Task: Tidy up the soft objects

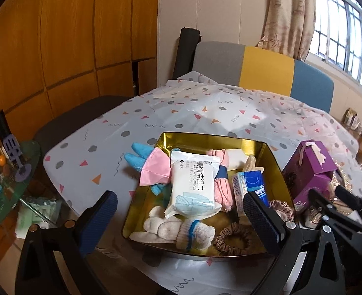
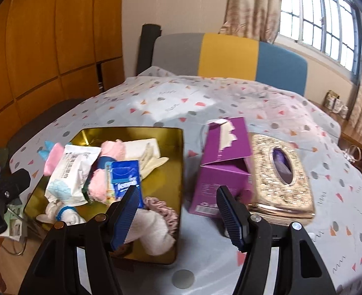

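My left gripper [image 1: 179,217] hangs spread wide above the near edge of the gold tin [image 1: 262,145], its fingers released and empty. At about nine o'clock in that tin, pink and blue gloves [image 1: 151,169] drape over the left rim. At its centre lies the wipes pack [image 1: 193,186], with pink socks [image 1: 221,191] just to its right and a blue tissue packet [image 1: 251,184] at three o'clock. White knit gloves [image 1: 181,228] and a brown scrunchie [image 1: 233,238] fill the six o'clock side. Further right, my right gripper [image 2: 177,217] is also released, gripping nothing, over the tablecloth [image 2: 156,98] between the tin and the purple box [image 2: 225,157]. A gold tissue holder [image 2: 279,169] touches that box at its three o'clock.
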Demonstrator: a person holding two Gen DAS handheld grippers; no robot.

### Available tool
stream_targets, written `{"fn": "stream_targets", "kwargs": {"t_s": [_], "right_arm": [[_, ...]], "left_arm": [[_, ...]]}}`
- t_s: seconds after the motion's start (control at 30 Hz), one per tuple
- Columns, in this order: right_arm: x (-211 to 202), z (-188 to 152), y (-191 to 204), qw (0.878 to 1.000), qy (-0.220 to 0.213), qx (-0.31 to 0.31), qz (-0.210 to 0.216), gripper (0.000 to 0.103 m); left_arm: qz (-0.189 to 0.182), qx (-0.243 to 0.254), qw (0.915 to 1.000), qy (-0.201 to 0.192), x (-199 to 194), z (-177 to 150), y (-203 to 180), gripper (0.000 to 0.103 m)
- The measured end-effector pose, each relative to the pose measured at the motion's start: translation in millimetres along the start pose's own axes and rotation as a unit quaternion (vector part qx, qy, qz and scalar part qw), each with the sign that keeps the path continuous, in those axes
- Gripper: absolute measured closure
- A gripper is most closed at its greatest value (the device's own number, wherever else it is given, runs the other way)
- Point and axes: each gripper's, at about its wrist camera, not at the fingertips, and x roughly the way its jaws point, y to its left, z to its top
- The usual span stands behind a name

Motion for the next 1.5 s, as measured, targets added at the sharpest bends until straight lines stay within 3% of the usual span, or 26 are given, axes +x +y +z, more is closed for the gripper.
{"fn": "stream_targets", "kwargs": {"t_s": [0.3,1.5], "right_arm": [[-7.1,-1.9,-9.5,1.0,-0.01,0.011,-0.018,0.037],[-5.2,-7.8,-4.6,1.0,-0.002,0.005,-0.008,0.037]], "left_arm": [[0.006,0.0,1.0,-0.001,-3.8,-5.1,-5.8,0.0],[0.012,-0.001,0.9999,0.005,-3.7,-7.4,-4.5,0.0]]}}
